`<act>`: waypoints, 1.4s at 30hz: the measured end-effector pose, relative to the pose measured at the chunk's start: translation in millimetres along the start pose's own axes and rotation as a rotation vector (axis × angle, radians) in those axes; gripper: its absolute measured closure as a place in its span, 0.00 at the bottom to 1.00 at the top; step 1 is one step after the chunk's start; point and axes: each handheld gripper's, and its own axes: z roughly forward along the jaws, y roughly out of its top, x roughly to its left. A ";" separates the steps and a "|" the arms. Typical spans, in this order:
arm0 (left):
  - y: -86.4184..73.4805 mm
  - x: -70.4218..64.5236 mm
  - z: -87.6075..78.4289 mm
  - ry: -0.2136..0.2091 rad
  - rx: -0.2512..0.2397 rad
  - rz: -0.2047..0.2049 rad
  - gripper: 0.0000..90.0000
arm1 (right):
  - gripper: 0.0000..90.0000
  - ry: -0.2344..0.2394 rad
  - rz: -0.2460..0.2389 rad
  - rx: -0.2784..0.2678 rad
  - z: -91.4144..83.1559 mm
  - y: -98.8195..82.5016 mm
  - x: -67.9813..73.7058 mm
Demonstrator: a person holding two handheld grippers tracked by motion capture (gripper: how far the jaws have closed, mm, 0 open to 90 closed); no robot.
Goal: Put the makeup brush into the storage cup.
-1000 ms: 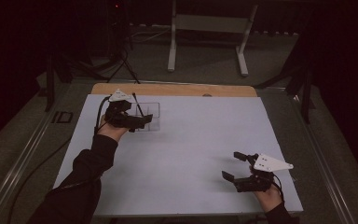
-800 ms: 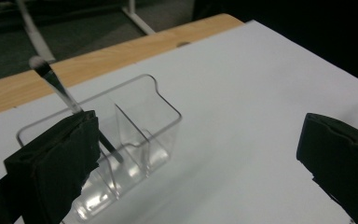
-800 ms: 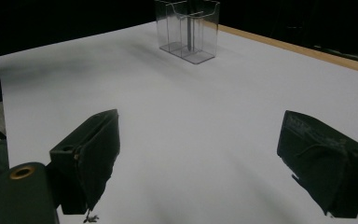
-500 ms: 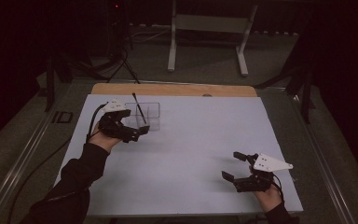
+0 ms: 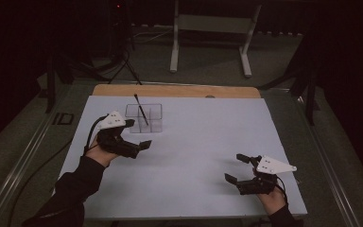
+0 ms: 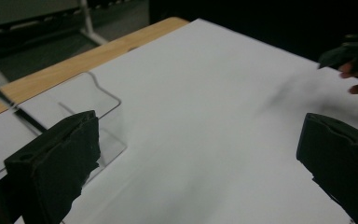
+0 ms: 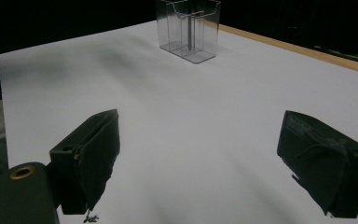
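Note:
A clear plastic organizer [image 5: 150, 124] with small compartments stands on the white sheet at the far left. A thin black pen [image 5: 141, 109] leans in it, its top tilted to the far left. My left gripper [image 5: 138, 134] is open and empty just in front of the organizer, not touching it. In the left gripper view the organizer [image 6: 100, 105] and pen [image 6: 14, 106] lie past the left jaw, and the gripper [image 6: 200, 154] holds nothing. My right gripper [image 5: 236, 168] rests open and empty near the front right. From the right gripper [image 7: 200, 149] the organizer [image 7: 189, 28] is far ahead.
The white sheet [image 5: 203, 137] covers the table, and a wooden strip [image 5: 179, 91] shows along its far edge. A metal stand [image 5: 208, 28] and cables stand on the dark floor beyond. The other hand's gripper [image 6: 354, 51] shows at the top right of the left gripper view.
My left gripper has drawn back from the organizer toward the person, jaws open, leaving the black pen leaning inside it. The right gripper has stayed put.

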 end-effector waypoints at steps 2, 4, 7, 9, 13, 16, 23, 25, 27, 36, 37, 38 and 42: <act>-3.6 -2.3 -1.5 -0.017 -0.009 0.013 0.01 | 0.14 0.000 -0.005 -0.001 -0.2 -0.1 0.1; -7.3 -4.8 -2.4 -0.033 -0.007 0.024 0.01 | 0.14 -0.002 -0.012 -0.003 -0.1 -0.2 0.1; -13.1 -8.7 -4.1 -0.063 -0.014 0.039 0.01 | 0.14 -0.006 -0.015 -0.007 -0.3 -0.2 0.1; -16.7 -10.3 -4.6 -0.079 -0.018 0.043 0.01 | 0.14 -0.009 -0.017 -0.005 -0.2 -0.3 0.0; -24.6 -14.2 -5.9 -0.116 -0.021 0.043 0.01 | 0.14 -0.009 -0.020 -0.003 0.0 -0.4 0.2; -29.8 -17.9 -5.6 -0.135 0.002 0.061 0.01 | 0.14 -0.009 -0.021 -0.002 0.0 -0.5 0.1; -44.5 -23.0 -8.7 -0.188 0.006 0.059 0.01 | 0.14 -0.008 -0.021 0.000 0.2 -0.7 0.0; -48.8 -24.0 -9.0 -0.208 0.011 0.053 0.01 | 0.14 -0.010 -0.022 0.001 0.4 -0.7 0.2; -52.7 -25.5 -10.0 -0.225 0.004 0.058 0.01 | 0.14 -0.010 -0.021 0.003 0.6 -1.0 0.2; -73.0 -29.2 -12.2 -0.277 0.004 0.050 0.01 | 0.14 -0.008 -0.020 0.004 1.3 -1.2 0.3; -76.2 -29.0 -12.5 -0.281 0.004 0.047 0.01 | 0.14 -0.008 -0.020 0.003 1.4 -1.2 0.4; -78.1 -28.9 -13.0 -0.279 0.005 0.045 0.01 | 0.14 -0.008 -0.020 0.004 1.4 -1.2 0.4; -87.9 -29.7 -14.1 -0.289 0.007 0.039 0.01 | 0.14 -0.005 -0.020 0.006 1.7 -1.3 0.2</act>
